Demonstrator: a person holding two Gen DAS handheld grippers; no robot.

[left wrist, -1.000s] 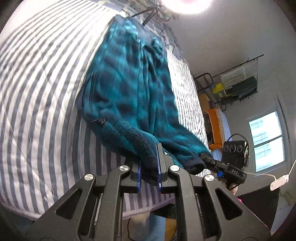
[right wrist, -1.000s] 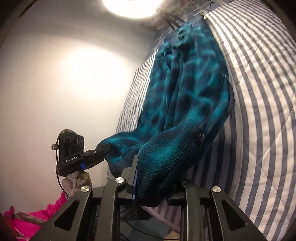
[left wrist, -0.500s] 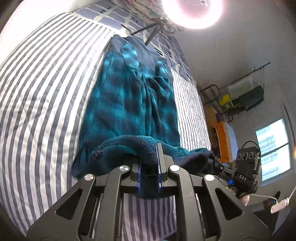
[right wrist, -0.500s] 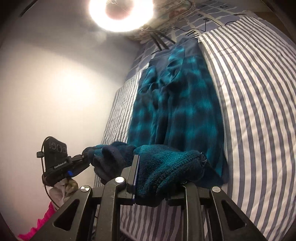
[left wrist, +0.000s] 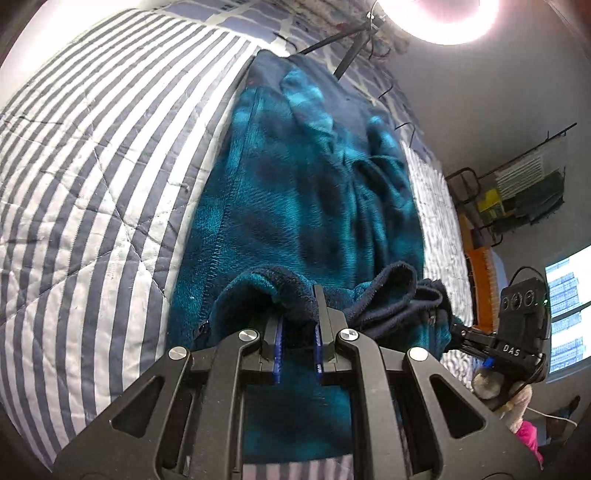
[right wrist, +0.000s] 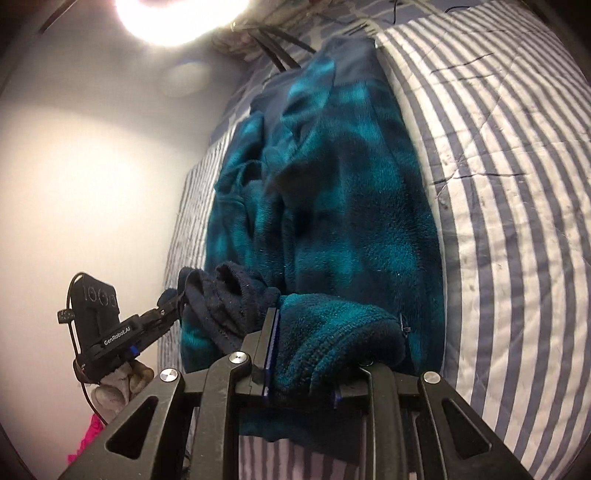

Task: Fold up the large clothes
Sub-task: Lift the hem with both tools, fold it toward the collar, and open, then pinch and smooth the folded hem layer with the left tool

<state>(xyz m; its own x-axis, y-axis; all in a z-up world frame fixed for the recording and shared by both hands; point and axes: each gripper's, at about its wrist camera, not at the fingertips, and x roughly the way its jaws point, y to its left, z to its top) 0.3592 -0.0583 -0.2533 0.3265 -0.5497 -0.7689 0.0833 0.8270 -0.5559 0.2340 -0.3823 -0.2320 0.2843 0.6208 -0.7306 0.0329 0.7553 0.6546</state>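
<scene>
Both hand-held grippers [left wrist: 298,328] [right wrist: 301,354] clamping teal fleece [left wrist: 295,192], window [left wrist: 565,306] in left view only

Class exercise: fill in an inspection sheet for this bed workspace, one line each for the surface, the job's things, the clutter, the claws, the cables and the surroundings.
Surface: striped quilt on a bed, grey and white, stitched in diamonds.
Job's things: teal plaid fleece garment lying lengthwise on the quilt, its near hem lifted and doubled over the rest.
Clutter: nothing seen on the quilt beside the garment; tripod legs stand at the far end.
Claws: left claw shut on the dark hem; right claw shut on a thick roll of fleece.
Cables: thin dark cords at the far end of the bed.
Surroundings: ring light, window, wire rack, plain wall.
</scene>
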